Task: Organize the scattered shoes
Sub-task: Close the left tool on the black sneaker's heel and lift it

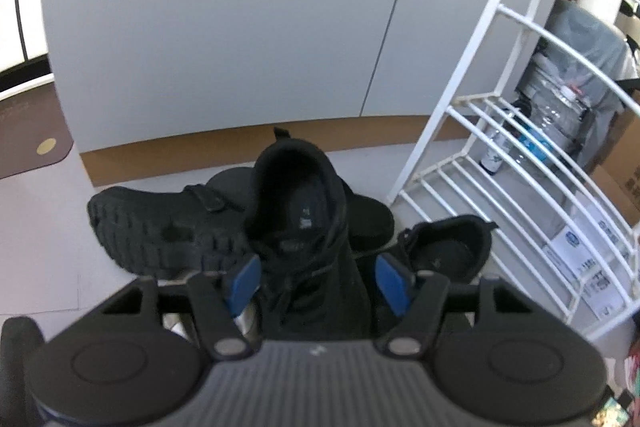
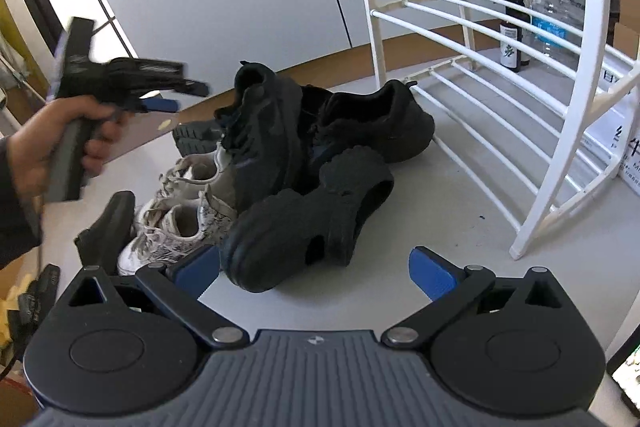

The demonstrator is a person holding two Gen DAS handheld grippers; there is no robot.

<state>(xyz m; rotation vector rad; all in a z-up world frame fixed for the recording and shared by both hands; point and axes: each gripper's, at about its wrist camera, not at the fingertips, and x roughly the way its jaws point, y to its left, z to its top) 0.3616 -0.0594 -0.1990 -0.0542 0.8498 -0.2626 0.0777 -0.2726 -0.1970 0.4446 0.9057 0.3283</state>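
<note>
Two handheld grippers face a pile of shoes on a pale floor, just left of a white wire shoe rack (image 2: 472, 59).

Left wrist view: the left gripper (image 1: 318, 279) has its blue-padded jaws spread apart and gripping nothing. Seen between them is a black lace-up sneaker (image 1: 300, 203), its opening facing the camera, propped on the pile to the left of the rack. Further left of the rack lies a second clog (image 1: 160, 231), tipped on its side with the ridged sole showing. Another black sneaker (image 1: 448, 247) sits right at the rack's foot, near its bottom shelf.

Right wrist view: the right gripper (image 2: 316, 273) also has its jaws released and wide apart, empty. Just ahead of them is a black clog (image 2: 304, 223) on the floor, at the near edge of the pile, left of the rack. Further from the rack is a pair of worn white and grey sneakers (image 2: 188, 203), side by side, and beyond them a dark shoe (image 2: 108, 227). A person's hand (image 2: 60, 139) holds the left gripper, motion-blurred, at the side of the pile away from the rack. Behind the rack stand a large clear water bottle (image 2: 556, 7) and a small dark bottle (image 2: 512, 39).
</note>
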